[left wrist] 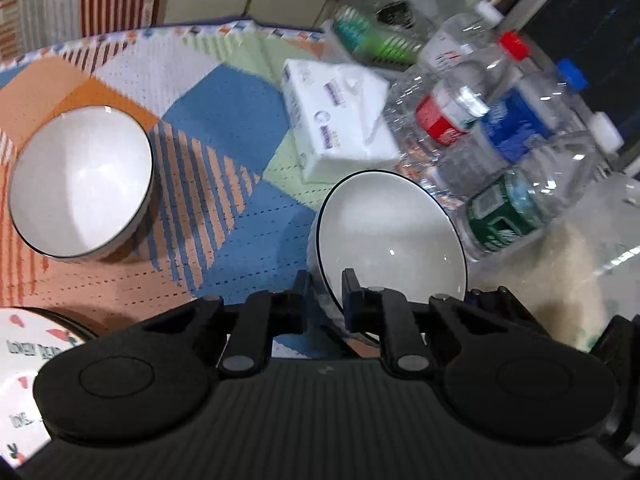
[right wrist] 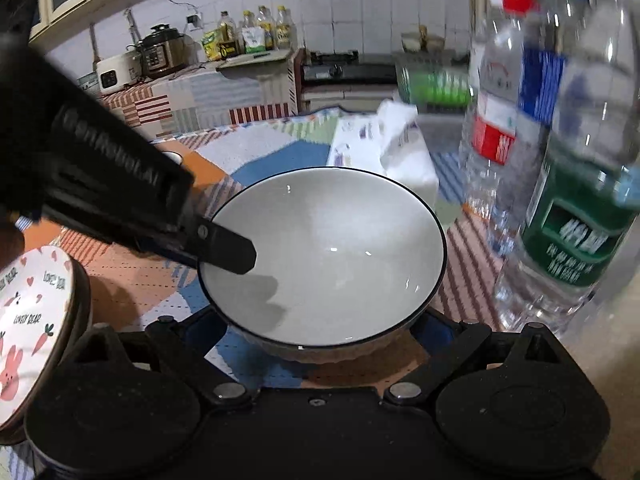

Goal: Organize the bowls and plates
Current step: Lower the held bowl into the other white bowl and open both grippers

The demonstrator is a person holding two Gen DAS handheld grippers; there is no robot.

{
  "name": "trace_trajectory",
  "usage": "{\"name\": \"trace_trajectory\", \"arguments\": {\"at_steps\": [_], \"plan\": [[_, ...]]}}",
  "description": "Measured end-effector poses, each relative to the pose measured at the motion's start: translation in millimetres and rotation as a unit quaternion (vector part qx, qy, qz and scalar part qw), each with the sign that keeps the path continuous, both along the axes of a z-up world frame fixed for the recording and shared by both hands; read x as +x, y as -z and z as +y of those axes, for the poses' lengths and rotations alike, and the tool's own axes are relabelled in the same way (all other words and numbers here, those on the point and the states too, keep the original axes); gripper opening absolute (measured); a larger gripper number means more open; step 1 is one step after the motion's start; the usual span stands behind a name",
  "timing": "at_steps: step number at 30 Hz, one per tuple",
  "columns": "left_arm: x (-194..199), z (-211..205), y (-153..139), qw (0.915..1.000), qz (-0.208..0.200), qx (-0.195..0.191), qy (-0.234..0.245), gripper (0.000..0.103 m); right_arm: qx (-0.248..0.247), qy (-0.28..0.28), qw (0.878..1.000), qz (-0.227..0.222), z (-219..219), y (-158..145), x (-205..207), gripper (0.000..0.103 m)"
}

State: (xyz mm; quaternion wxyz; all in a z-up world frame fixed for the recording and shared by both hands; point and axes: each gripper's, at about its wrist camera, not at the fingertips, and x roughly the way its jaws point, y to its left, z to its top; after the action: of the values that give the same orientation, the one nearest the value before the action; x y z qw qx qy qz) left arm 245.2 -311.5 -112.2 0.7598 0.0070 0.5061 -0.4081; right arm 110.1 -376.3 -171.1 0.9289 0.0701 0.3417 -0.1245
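My left gripper (left wrist: 326, 286) is shut on the rim of a white bowl with a dark rim (left wrist: 394, 236), one finger inside and one outside; the bowl is tilted. The same bowl (right wrist: 332, 256) fills the right wrist view, with the left gripper's finger (right wrist: 228, 250) over its left rim. My right gripper (right wrist: 320, 332) is open, its fingers wide apart either side of the bowl's near base, mostly hidden under it. A second white bowl (left wrist: 80, 184) sits on the patterned tablecloth at the left. A plate with rabbit and carrot print (right wrist: 28, 320) lies at the lower left; it also shows in the left wrist view (left wrist: 24, 372).
Several clear plastic water bottles (left wrist: 500, 136) lie crowded to the right of the held bowl, standing close in the right wrist view (right wrist: 560, 200). A white tissue pack (left wrist: 340, 116) lies behind the bowl. The colourful tablecloth (left wrist: 224, 128) covers the table. Kitchen counter and appliances (right wrist: 160, 56) stand behind.
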Motion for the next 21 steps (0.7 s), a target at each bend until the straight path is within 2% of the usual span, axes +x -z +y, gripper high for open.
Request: {"name": "trace_trajectory", "arguments": {"at_steps": [11,16,21], "plan": [[-46.1,32.4,-52.1,0.9988,-0.043,0.014,0.020,0.015,-0.022,-0.019,0.998,-0.051,31.5,-42.0,-42.4,0.099],[-60.3,53.1,-67.0,0.9987,-0.040,0.028,0.016,0.014,-0.036,-0.056,0.996,-0.060,50.9,-60.5,-62.0,0.099],[-67.2,71.8,-63.2,0.9990,-0.021,0.035,0.019,0.014,-0.033,-0.105,0.992,-0.069,64.3,-66.1,-79.7,0.099]]}}
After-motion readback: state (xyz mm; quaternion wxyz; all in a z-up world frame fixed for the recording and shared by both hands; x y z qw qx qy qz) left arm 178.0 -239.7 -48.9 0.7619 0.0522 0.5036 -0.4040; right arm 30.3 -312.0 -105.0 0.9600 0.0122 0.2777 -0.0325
